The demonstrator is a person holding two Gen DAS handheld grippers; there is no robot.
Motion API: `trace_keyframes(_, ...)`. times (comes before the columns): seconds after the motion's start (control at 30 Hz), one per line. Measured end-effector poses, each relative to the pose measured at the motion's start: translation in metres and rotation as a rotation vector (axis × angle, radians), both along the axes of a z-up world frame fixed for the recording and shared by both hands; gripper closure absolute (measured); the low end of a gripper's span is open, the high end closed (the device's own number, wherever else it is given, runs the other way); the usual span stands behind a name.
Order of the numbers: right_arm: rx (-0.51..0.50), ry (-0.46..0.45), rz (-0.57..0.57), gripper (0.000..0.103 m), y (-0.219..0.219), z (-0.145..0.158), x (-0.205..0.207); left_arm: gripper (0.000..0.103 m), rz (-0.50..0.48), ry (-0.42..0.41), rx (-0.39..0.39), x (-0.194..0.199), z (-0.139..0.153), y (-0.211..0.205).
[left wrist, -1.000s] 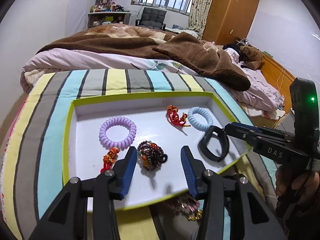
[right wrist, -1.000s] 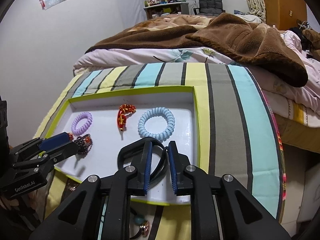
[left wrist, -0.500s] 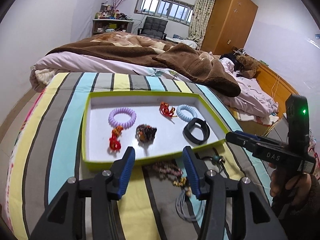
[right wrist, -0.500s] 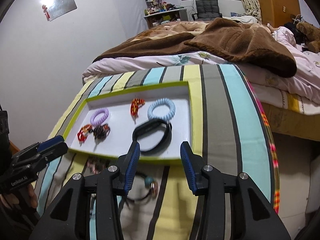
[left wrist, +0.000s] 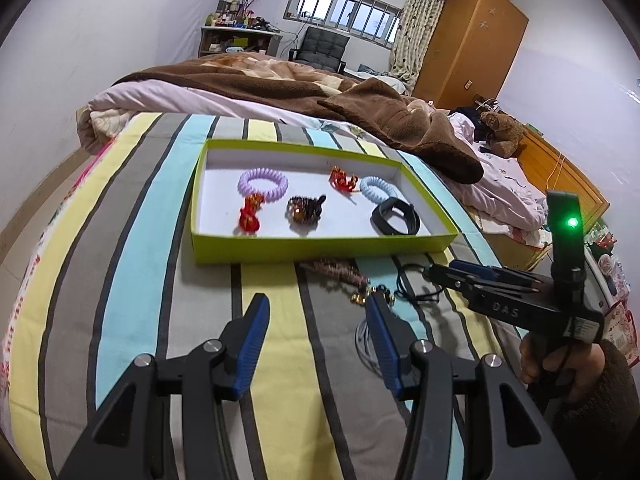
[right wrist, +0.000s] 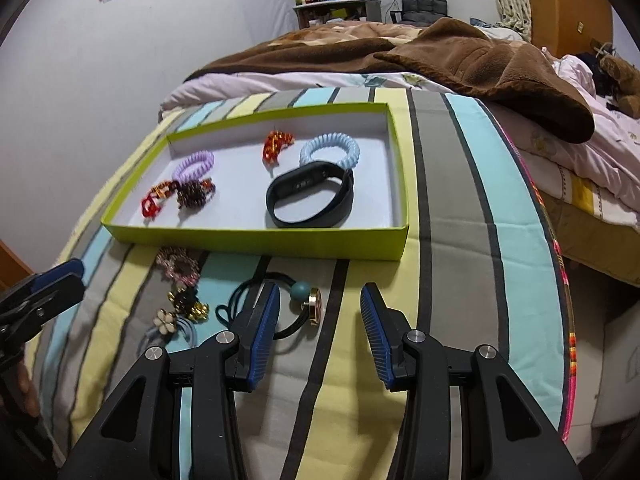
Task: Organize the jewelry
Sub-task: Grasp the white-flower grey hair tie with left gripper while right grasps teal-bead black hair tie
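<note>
Both tools (right wrist: 318, 310) apparently short of tray (right wrist: 256, 240).

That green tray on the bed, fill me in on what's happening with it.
A person holding a claw in each hand is sorting jewelry into the green tray. Six pieces lie inside, including a black band and a blue coil tie. Both the left claw and the right claw are open and empty, above the loose pieces in front of the tray, such as a teal-bead cord.
</note>
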State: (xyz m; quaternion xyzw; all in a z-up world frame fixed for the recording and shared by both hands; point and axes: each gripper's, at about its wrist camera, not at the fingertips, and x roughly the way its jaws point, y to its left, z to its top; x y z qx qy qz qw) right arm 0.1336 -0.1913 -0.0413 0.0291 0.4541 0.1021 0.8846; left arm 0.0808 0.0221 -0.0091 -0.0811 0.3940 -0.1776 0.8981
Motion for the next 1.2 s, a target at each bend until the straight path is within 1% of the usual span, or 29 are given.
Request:
trace_keyframes(0.2, -0.021, 0.005, -0.003, 0.060, 0.003, -0.005, -0.001, 0.051, 0.015, 0.014, 0.000, -0.007, -0.004, 0.005)
trace_keyframes(0.23, -0.026, 0.002, -0.001, 0.062, 0.003, -0.005, -0.002, 0.051, 0.015, 0.015, -0.002, -0.008, -0.004, 0.006)
trace_keyframes(0.27, -0.032, 0.000, 0.003, 0.070, 0.005, -0.005, -0.002, 0.051, 0.016, 0.016, -0.002, -0.009, -0.005, 0.006)
trace_keyframes(0.3, -0.037, 0.000, 0.006, 0.075, 0.006, -0.005, -0.003, 0.051, 0.018, 0.017, -0.002, -0.010, -0.005, 0.006)
trace_keyframes(0.33, -0.041, -0.001, 0.009, 0.078, 0.007, -0.005, -0.003, 0.051, 0.015, 0.017, -0.002, -0.010, -0.005, 0.006)
trace_keyframes(0.4, -0.046, -0.002, 0.014, 0.080, 0.008, -0.005, -0.003, 0.051, 0.012, 0.020, -0.001, -0.011, -0.006, 0.006)
trace_keyframes(0.43, -0.047, -0.004, 0.018, 0.087, 0.008, -0.005, -0.004, 0.051, 0.010, 0.020, 0.001, -0.011, -0.006, 0.005)
trace_keyframes(0.5, -0.053, -0.007, 0.016, 0.089, 0.009, -0.005, -0.004, 0.051, 0.004, 0.023, 0.005, -0.011, -0.006, 0.002)
trace_keyframes(0.53, -0.055, -0.009, 0.014, 0.092, 0.008, -0.005, -0.004, 0.051, 0.000, 0.024, 0.005, -0.012, -0.006, 0.000)
trace_keyframes(0.7, -0.034, -0.032, 0.003, 0.092, 0.001, 0.001, -0.008, 0.051, -0.022, 0.035, 0.010, -0.010, -0.007, -0.009)
trace_keyframes(0.83, -0.024, -0.053, -0.001, 0.092, -0.005, 0.008, -0.012, 0.051, -0.051, 0.050, -0.002, -0.007, -0.009, -0.019)
trace_keyframes(1.0, 0.005, -0.079, -0.018, 0.092, -0.014, 0.017, -0.019, 0.051, -0.082, 0.052, 0.046, -0.002, -0.013, -0.037)
trace_keyframes(1.13, 0.023, -0.098, -0.025, 0.092, -0.022, 0.024, -0.025, 0.051, -0.098, 0.059, 0.064, 0.004, -0.017, -0.049)
trace_keyframes(1.2, 0.032, -0.105, -0.025, 0.092, -0.024, 0.027, -0.028, 0.051, -0.106, 0.063, 0.089, 0.008, -0.020, -0.056)
